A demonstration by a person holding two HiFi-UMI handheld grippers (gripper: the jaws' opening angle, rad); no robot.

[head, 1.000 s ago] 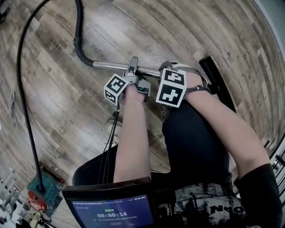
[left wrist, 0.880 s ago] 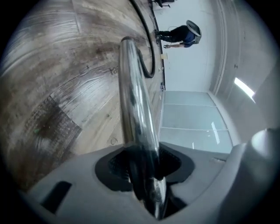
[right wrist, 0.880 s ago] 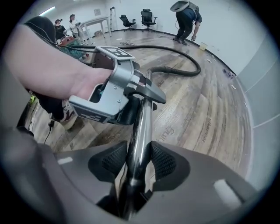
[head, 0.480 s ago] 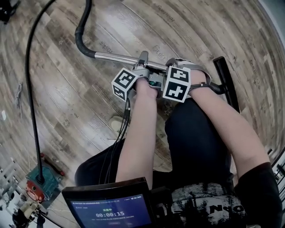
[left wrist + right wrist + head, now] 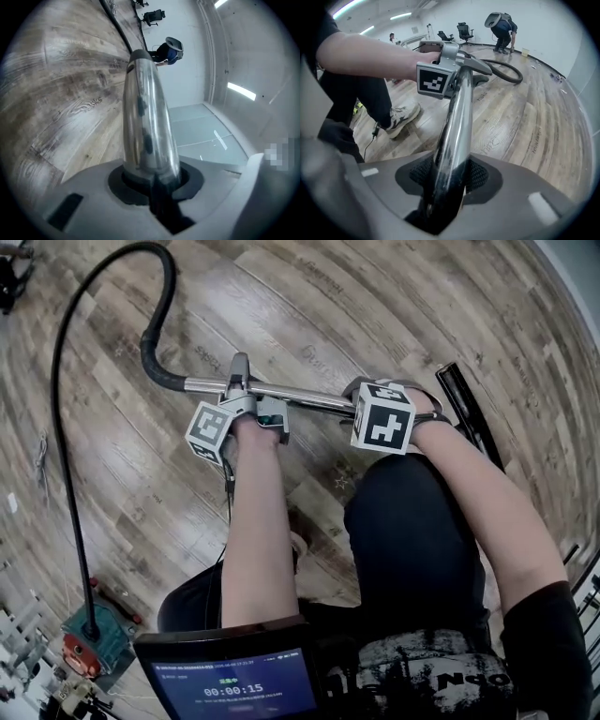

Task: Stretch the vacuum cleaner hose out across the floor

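The vacuum's chrome tube (image 5: 305,397) runs level across the head view, and its black hose (image 5: 155,306) loops up, then bends down the left side. My left gripper (image 5: 238,382) sits on the tube near the hose end. Its jaws have just been closing, and the left gripper view shows them shut round the tube (image 5: 145,122). My right gripper (image 5: 367,393) holds the other end beside its marker cube. In the right gripper view the tube (image 5: 457,122) fills the gap between the pads (image 5: 480,176), which have closed slightly further.
The hose ends at a teal and red machine (image 5: 89,643) at the lower left. A black bar (image 5: 473,423) lies on the wooden floor at the right. A tablet screen (image 5: 234,681) is at the bottom. Far off are a bent-over person (image 5: 501,26) and office chairs (image 5: 464,30).
My left gripper slid left along the chrome tube toward the hose end, and both hands sit higher in the head view. The hose's loop has come further into view.
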